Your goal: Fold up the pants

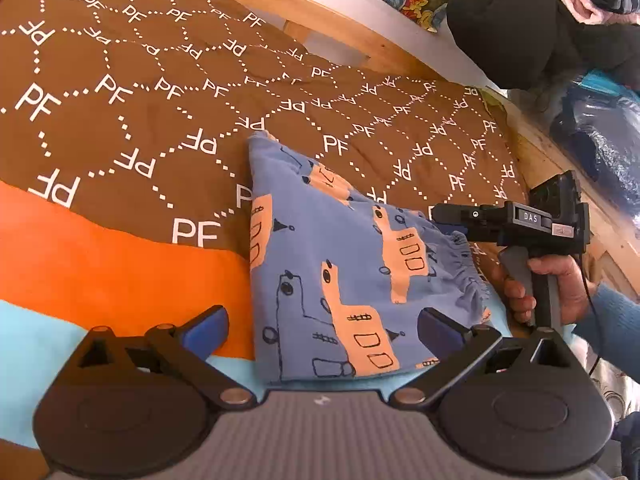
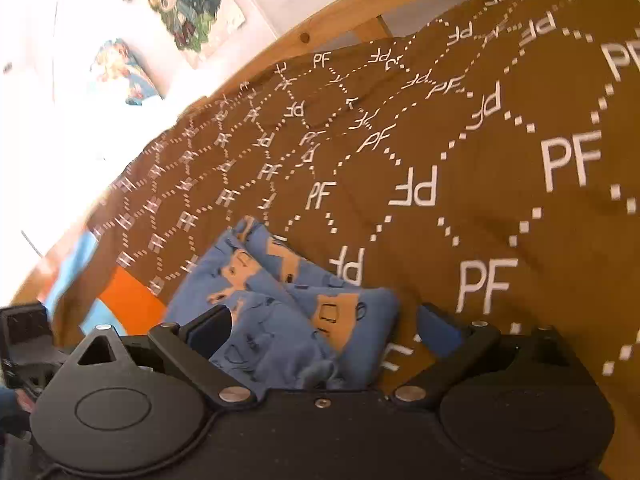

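- The blue children's pants printed with orange vehicles (image 1: 344, 264) lie folded into a compact bundle on the brown bedspread patterned with white "PF" letters and dotted hexagons (image 1: 132, 92), where its brown part meets orange and pale blue bands at the near edge.
- The left gripper (image 1: 320, 328), black with blue finger pads, hovers at the near edge of the pants with its fingers spread wide; one pad (image 1: 208, 326) sits over the orange band to the left, the other over the fabric on the right. It holds nothing.
- The right gripper (image 1: 448, 216) reaches in from the right, held by a hand (image 1: 548, 288) in a blue sleeve, its tip at the gathered waistband.
- In the right wrist view, the right gripper (image 2: 324, 328) has its fingers apart, straddling the bunched end of the pants (image 2: 280, 300), fabric lying between them without being pinched.
- A light wooden bed frame (image 1: 340, 20) runs along the far side, with dark clothing piled (image 1: 540, 28) at far right.
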The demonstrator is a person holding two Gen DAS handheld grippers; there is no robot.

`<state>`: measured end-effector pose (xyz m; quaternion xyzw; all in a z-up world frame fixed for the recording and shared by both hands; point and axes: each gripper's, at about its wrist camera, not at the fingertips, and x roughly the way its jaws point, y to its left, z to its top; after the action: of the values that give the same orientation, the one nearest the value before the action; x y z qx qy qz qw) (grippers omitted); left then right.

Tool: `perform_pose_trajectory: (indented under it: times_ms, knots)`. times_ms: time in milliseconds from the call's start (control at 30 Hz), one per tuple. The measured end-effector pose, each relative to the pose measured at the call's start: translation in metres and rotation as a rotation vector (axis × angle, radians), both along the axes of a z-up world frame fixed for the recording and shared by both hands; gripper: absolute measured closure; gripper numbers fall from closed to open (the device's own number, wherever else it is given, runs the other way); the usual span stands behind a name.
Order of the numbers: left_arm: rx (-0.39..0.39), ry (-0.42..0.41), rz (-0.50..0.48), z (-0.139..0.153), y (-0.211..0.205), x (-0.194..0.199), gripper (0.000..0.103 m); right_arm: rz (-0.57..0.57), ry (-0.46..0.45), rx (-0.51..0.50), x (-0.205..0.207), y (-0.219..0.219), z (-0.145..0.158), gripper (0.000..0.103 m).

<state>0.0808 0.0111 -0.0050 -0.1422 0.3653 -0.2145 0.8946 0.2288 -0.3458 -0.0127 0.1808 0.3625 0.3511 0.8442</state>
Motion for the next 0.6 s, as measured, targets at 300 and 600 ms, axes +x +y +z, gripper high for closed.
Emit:
perform_pose_trajectory:
  times_ms: [300,600]
  knots:
    - [-0.03,0.023,-0.022,0.001,-0.002,-0.001,0.011,-0.116,0.088,-0.007,0.008,-0.007,-0.006,0.073]
    - [0.043,0.105,0.068,0.001,-0.005,0.006,0.04,-0.178,0.009,-0.099,-0.008,0.005,-0.01,0.085]
